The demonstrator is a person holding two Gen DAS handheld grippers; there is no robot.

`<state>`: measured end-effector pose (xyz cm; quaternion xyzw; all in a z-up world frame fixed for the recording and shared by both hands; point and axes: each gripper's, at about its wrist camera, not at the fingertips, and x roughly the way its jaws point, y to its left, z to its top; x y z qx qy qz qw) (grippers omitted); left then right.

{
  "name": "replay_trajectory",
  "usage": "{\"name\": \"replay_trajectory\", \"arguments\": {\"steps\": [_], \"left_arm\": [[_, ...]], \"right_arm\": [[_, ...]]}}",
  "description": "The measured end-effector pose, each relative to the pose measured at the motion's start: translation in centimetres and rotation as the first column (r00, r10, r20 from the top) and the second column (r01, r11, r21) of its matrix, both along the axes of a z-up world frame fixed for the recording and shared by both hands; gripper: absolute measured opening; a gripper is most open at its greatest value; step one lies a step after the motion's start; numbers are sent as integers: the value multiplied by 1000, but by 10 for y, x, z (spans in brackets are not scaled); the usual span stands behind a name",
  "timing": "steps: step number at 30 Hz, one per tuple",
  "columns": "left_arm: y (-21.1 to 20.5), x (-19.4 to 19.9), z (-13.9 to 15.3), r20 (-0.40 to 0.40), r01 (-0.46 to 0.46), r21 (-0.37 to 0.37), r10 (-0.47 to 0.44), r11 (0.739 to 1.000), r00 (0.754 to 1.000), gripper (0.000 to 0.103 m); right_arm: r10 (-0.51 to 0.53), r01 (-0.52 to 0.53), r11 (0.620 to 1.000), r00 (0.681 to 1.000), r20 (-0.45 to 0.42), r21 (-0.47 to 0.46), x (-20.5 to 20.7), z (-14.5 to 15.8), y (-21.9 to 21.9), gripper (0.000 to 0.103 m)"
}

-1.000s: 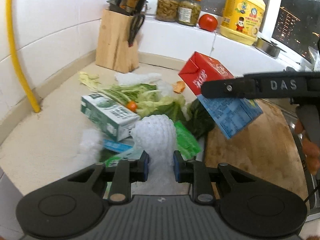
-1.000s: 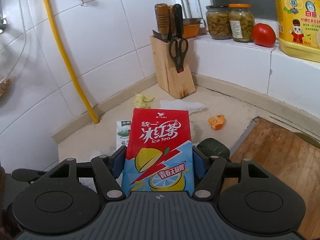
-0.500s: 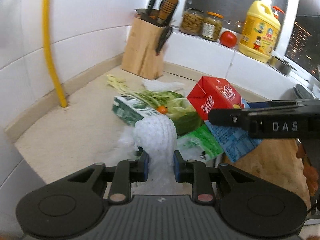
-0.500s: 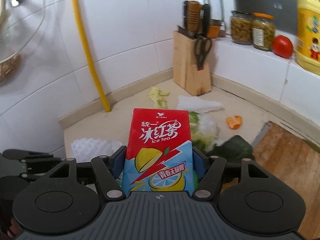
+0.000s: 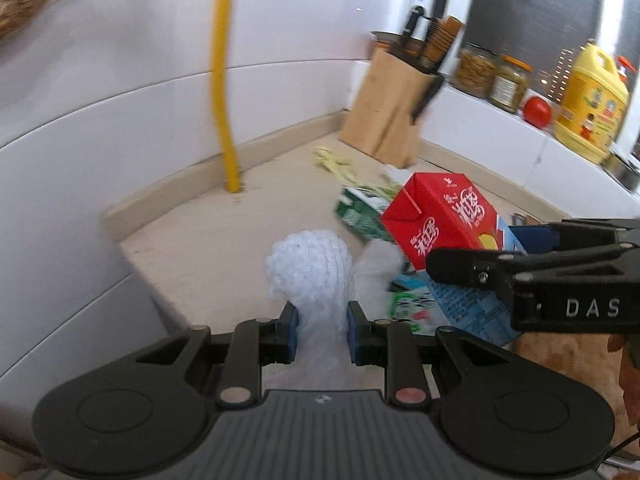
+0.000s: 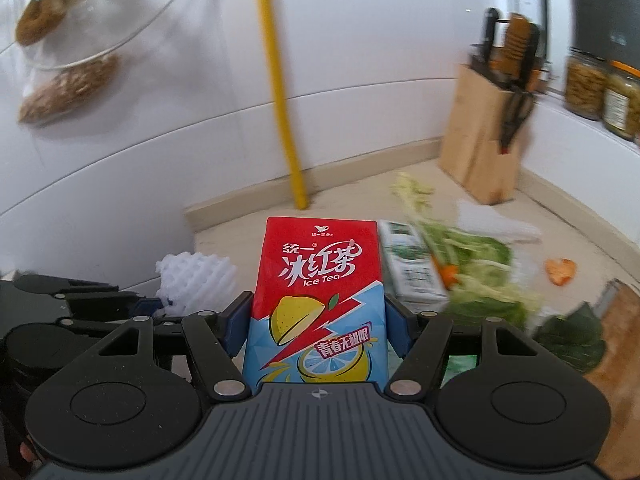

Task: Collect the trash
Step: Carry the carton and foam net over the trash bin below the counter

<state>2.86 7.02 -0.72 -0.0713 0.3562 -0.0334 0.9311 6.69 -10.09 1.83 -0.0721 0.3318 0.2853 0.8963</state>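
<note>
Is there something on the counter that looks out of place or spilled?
Yes. Loose vegetable scraps lie strewn on the counter over a green-and-white carton lying on its side, with an orange peel piece apart to the right. It looks like uncollected trash, not stored food.

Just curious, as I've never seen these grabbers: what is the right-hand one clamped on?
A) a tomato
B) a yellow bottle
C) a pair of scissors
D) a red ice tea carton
D: the right gripper has its pads pressed on both sides of the red ice tea carton.
</note>
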Motion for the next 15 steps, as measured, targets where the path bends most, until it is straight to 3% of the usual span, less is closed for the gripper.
{"name": "replay_trajectory", "arguments": {"steps": [9, 15], "left_arm": [[45, -27, -9, -24, -155, 10, 155, 988, 988, 20], [80, -48, -21, -75, -282, 18, 282, 959, 956, 20]], "right_arm": [[160, -160, 987, 986, -43, 5, -9, -10, 57, 73], [264, -264, 964, 960, -96, 15, -17, -25, 97, 73]]}}
